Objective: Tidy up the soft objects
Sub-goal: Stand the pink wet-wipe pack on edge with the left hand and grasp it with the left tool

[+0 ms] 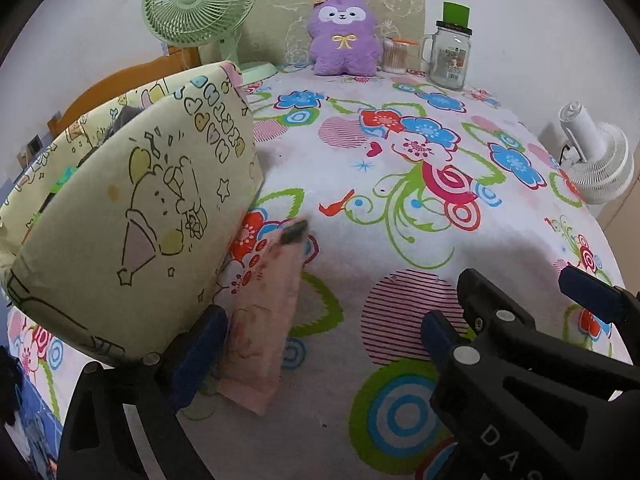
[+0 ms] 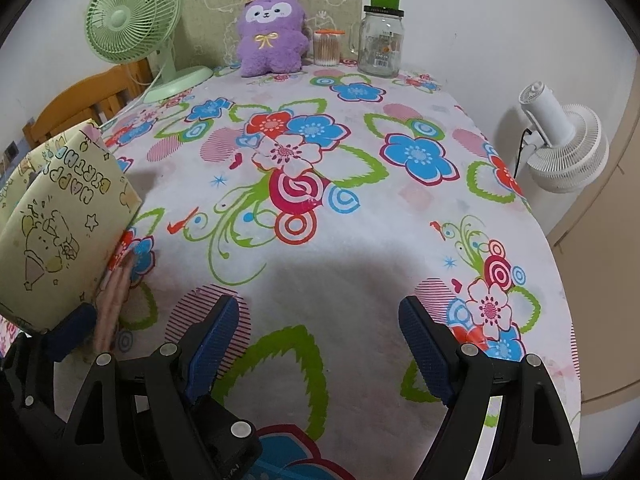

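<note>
A folded cloth (image 1: 260, 320) lies on the desk (image 1: 400, 240) just right of the left fingers (image 1: 196, 356), with a cushion (image 1: 132, 208) standing to their left. Far ahead, left to right, stand a fan (image 1: 200, 0), a plush toy (image 1: 344, 36), a swab tub (image 1: 395, 55) and a jar (image 1: 450, 56).

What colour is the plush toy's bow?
Yellow, on the purple plush toy; clearest in the left wrist view.

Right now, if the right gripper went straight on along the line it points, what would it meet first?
The right gripper is open, nothing between its jaws, and it points down at a bare stretch of the floral cloth. It would probably meet the cloth first; the purple plush sits far beyond.
</note>
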A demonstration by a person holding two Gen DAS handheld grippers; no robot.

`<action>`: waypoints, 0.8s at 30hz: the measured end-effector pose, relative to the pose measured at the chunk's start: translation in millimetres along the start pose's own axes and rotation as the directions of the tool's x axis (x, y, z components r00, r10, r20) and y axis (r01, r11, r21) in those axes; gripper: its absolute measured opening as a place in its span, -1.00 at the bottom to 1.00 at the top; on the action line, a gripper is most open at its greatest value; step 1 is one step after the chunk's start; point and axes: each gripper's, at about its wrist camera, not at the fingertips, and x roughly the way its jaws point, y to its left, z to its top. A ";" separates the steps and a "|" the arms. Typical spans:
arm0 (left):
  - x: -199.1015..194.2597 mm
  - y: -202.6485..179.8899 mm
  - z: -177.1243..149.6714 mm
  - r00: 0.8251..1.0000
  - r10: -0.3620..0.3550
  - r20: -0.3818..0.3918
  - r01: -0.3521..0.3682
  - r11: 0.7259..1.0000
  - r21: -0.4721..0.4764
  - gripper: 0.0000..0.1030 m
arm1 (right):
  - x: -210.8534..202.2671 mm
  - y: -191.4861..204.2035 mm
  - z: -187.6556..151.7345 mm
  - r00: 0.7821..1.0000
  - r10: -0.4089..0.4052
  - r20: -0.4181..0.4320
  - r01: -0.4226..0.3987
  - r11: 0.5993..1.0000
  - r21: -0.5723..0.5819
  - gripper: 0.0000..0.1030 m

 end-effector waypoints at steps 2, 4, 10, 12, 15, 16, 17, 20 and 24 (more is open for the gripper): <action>1.6 2.8 0.8 1.000 -0.012 -0.011 0.011 1.000 -0.017 0.96 | 1.0 0.2 0.4 1.000 -0.003 -0.001 0.003 1.000 -0.001 0.64; 1.8 5.3 0.5 1.000 -0.028 -0.015 0.027 0.999 -0.030 0.94 | 2.6 1.9 0.6 1.000 0.000 0.000 0.000 1.000 -0.006 0.64; -4.0 2.2 -2.2 0.998 -0.062 0.002 0.062 0.998 0.005 0.65 | 0.6 4.0 1.0 1.000 0.008 0.006 -0.008 1.000 -0.011 0.64; -6.8 -0.4 -3.5 0.997 -0.077 0.011 0.077 0.997 0.021 0.51 | 1.2 2.5 0.2 1.000 0.029 0.001 -0.029 1.000 -0.003 0.65; -10.7 -4.7 -4.0 0.995 -0.099 0.023 0.098 0.994 0.048 -0.03 | 0.9 0.2 -2.4 0.999 0.040 -0.002 -0.040 0.999 0.019 0.65; -10.9 -5.3 -3.1 0.994 -0.106 0.022 0.104 0.993 0.050 -0.18 | -0.5 0.1 -2.8 1.000 0.031 0.003 -0.031 0.999 0.019 0.65; -10.9 -6.0 -2.5 0.994 -0.108 0.022 0.107 0.993 0.052 -0.26 | -2.2 0.0 -3.2 1.000 0.024 0.011 -0.024 1.000 0.013 0.65; -10.3 -7.5 -0.9 0.992 -0.126 0.020 0.125 0.990 0.060 -0.61 | -6.5 -1.1 -4.4 1.000 0.013 0.024 -0.013 1.000 -0.003 0.65; -11.0 -10.3 -1.1 0.989 -0.145 0.016 0.143 0.987 0.070 -1.00 | -9.7 -4.0 -5.4 0.999 0.006 0.034 -0.006 1.000 0.004 0.65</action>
